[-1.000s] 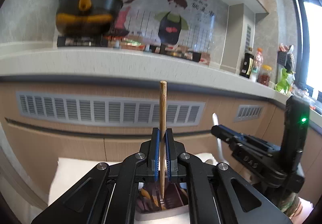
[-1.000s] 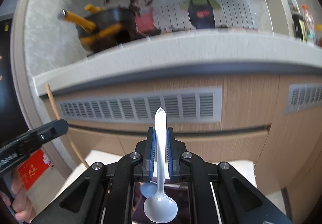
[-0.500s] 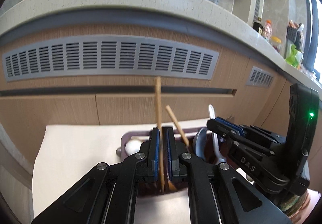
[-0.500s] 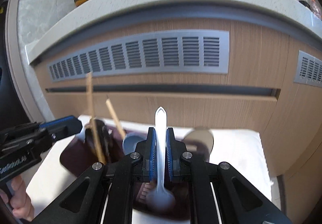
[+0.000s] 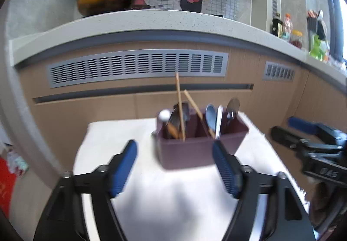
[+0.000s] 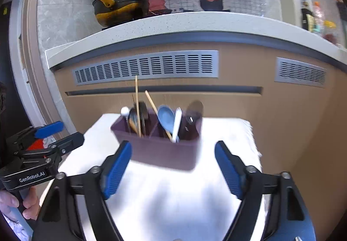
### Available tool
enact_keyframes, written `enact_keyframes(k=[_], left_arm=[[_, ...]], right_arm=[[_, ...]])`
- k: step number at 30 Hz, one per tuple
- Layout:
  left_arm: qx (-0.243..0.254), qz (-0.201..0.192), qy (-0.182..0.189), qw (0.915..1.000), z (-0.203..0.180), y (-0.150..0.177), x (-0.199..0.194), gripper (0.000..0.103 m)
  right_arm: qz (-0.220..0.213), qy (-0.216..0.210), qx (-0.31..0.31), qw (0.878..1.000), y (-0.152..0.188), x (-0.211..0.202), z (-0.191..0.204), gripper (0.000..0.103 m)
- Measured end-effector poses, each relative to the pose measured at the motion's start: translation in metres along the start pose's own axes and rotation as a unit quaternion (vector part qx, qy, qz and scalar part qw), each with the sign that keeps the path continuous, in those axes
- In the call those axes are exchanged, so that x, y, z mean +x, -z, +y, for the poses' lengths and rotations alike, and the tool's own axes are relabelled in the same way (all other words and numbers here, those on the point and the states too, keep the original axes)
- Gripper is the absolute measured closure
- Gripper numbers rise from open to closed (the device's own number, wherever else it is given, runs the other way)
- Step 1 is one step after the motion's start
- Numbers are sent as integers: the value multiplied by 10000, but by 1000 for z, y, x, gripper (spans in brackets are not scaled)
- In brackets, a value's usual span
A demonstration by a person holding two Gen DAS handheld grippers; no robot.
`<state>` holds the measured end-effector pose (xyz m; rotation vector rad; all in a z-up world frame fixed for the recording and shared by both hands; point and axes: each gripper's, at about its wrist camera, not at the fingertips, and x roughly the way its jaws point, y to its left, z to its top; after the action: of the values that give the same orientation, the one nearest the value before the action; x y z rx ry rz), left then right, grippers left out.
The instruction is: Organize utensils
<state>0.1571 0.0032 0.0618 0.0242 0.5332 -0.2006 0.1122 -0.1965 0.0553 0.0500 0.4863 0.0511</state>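
Both grippers are let go and spreading wider right now, nothing between the blue pads. The left gripper (image 5: 174, 164) and right gripper (image 6: 173, 168) both sit just near of the maroon utensil holder (image 6: 160, 152), not touching it. The holder stands on a white cloth (image 6: 173, 197) in front of the wooden cabinet (image 5: 86, 111). Inside it: two wooden chopsticks (image 5: 179, 108) in the left part, one upright and one leaning right, a blue spoon (image 6: 166, 116) and white spoon (image 6: 177, 121) around the middle, something dark and blurry on the right.
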Motion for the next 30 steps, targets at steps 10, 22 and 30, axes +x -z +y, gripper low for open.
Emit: enact_keyframes(k=[10,22,30], left_arm=[[150,-94,-894,9958,-21,71,-61,2],[-354,24,-600,9976,-18,96,-85,2],[-230,10,-612,9979,-25,97,-89,2]], right_arm=[[261,654,145,9974,68,-43,6,13],[120,834,152,9963,82,-61,7,11],[88,838,43,9964,81,-62,10,9]])
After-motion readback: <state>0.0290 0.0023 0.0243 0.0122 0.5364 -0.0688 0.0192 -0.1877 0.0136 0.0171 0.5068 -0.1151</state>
